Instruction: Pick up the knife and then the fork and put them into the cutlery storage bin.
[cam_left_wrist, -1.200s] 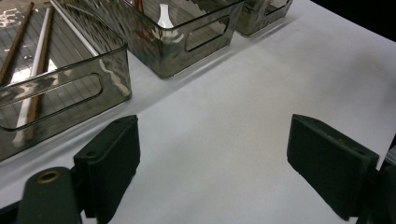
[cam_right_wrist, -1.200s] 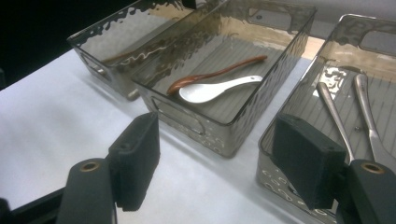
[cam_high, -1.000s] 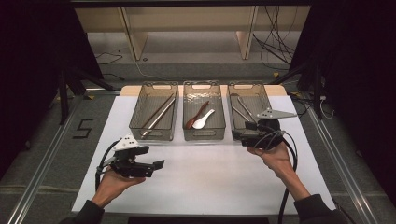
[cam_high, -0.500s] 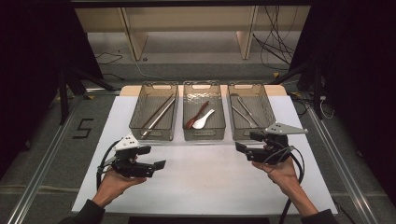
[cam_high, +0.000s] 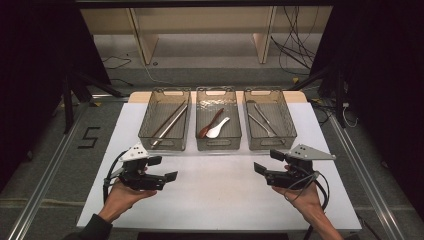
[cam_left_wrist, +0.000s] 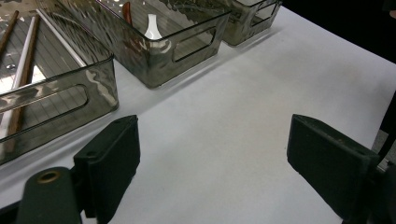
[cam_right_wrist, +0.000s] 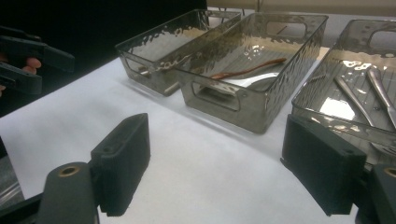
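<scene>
While both hands hover low over the near half of the white table (cam_high: 220, 200), I see nothing caught in either claw. My right claw (cam_high: 267, 167) sits near the right edge, just in front of the right-hand bin (cam_high: 289, 131); its jaws have just been opening and now stand wide apart, released, with only bare table surface between them in the right gripper view (cam_right_wrist: 215, 172). My left claw (cam_high: 162, 170) rests near the left side, in front of the left-hand bin (cam_high: 144, 127), and its jaws are also spread wide with nothing between them, as the left gripper view (cam_left_wrist: 212, 168) shows.

Three smoky clear plastic bins stand side by side across the far half of the table, apart from both claws. Inside the left-hand bin lie chopsticks (cam_high: 170, 122), a dark pair and a pale pair, pointing near to far. A brown spoon (cam_high: 210, 124) and a white spoon (cam_high: 218, 129) lie together in the middle bin (cam_high: 199, 120). Two metal utensils (cam_high: 262, 120) lie crossing in the right-hand bin; I cannot tell exactly what kind they are. From the right gripper view, the right-hand bin's near corner (cam_right_wrist: 327, 112) sits just beyond the right jaw, not touching it.
</scene>
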